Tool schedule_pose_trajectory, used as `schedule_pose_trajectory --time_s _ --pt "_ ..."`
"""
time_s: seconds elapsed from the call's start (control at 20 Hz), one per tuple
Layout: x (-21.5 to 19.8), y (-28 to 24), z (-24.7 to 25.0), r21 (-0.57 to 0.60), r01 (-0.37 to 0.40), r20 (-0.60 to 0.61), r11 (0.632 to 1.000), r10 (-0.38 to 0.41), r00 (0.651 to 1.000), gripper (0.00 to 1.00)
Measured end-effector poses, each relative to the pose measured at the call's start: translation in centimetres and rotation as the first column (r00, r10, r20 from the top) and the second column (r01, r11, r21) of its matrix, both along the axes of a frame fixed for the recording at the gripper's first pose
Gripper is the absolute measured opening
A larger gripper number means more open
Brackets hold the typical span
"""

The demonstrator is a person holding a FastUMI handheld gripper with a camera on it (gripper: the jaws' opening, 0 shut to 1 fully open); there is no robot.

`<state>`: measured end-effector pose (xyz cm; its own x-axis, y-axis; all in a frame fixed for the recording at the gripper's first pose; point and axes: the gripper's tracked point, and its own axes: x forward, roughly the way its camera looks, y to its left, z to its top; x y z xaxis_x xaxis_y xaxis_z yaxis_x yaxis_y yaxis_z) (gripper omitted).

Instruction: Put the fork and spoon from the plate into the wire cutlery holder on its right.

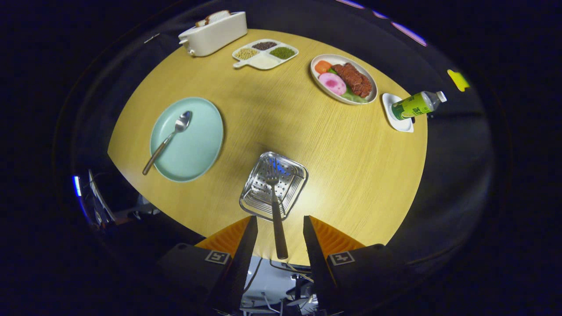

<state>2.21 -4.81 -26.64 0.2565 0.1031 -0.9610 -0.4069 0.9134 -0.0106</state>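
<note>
A wire cutlery holder (257,193) stands on the round wooden table (281,114), just ahead of my fingers. The fork (275,206) rests in it, tines down inside and its dark handle sticking out toward me. My gripper (279,218) hovers above, open, with the fork's handle in the gap between the fingers and a clear space on each side. To the left of the holder lies a pale green plate (197,145) with the spoon (169,138) on it, bowl pointing away and handle hanging over the plate's near rim.
Beyond the holder stand a white toaster (214,33) with bread, a divided dish of grains (264,53), an oval plate of food (344,79), and a green bottle (417,104) lying over a small white dish (397,120). The table's near edge runs just under my fingers.
</note>
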Motion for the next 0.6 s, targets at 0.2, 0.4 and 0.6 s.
schedule_pose_trajectory --time_s 0.2,0.4,0.6 --pt "-0.2 6.0 3.9 0.190 0.052 0.133 0.980 -0.079 0.988 0.67" --pt "-1.7 13.7 5.1 0.335 0.047 0.151 0.941 -0.103 0.983 0.69" --pt "-2.9 20.5 2.2 0.393 0.055 0.105 0.918 -0.104 0.989 0.68"
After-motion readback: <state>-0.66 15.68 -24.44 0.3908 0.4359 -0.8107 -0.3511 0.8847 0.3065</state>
